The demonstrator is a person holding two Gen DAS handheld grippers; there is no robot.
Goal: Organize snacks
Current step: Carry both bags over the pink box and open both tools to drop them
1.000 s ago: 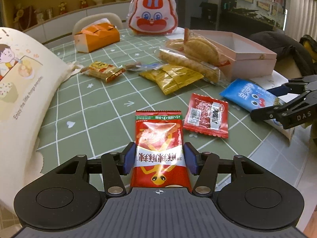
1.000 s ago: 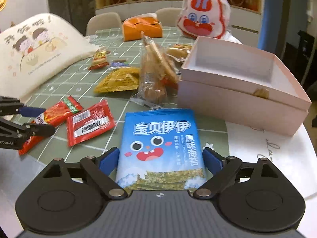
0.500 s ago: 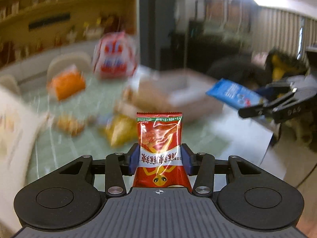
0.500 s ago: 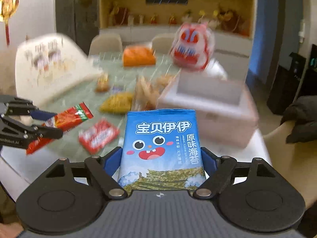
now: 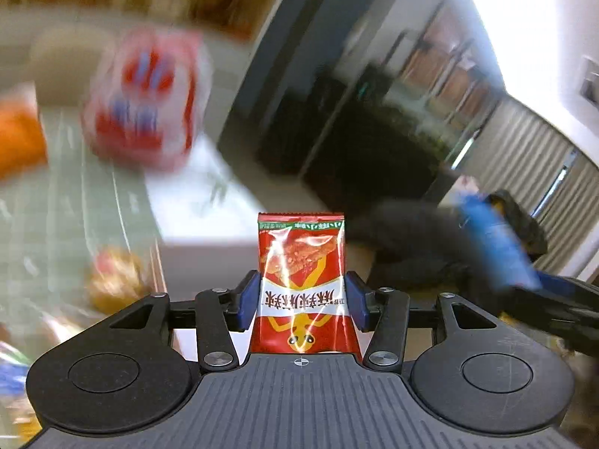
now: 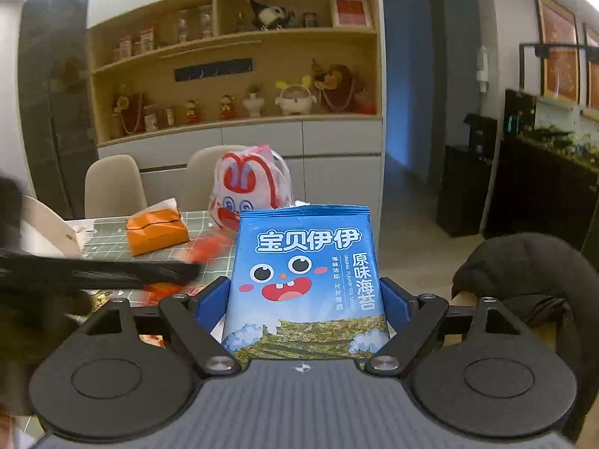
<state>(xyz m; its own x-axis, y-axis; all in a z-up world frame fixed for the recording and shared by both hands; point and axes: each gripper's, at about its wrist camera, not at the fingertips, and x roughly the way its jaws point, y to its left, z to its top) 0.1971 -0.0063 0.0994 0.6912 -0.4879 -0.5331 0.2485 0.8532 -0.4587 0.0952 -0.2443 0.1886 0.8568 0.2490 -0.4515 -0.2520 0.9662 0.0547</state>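
Note:
My left gripper [image 5: 301, 301] holds a red snack packet [image 5: 301, 258] upright by its sides, lifted off the table; its jaws are opening slightly, though the blue pads still touch the packet. My right gripper [image 6: 305, 299] is shut on a blue seaweed packet [image 6: 305, 262], also raised. In the left wrist view the blue packet [image 5: 494, 247] shows blurred at the right. The pink box [image 5: 202, 224] lies blurred just beyond the red packet. In the right wrist view the left gripper [image 6: 112, 273] is a dark smear at the left.
A rabbit-face bag [image 6: 251, 187] and an orange tissue box [image 6: 157, 230] stand on the green grid mat [image 6: 202, 220]. Other snack packets [image 5: 116, 280] lie blurred on the table at the left. A chair with a dark coat [image 6: 524, 273] is at the right.
Both grippers lifted their packets off the table. The left one swung right toward the pink box; the right one rose and now faces the shelves.

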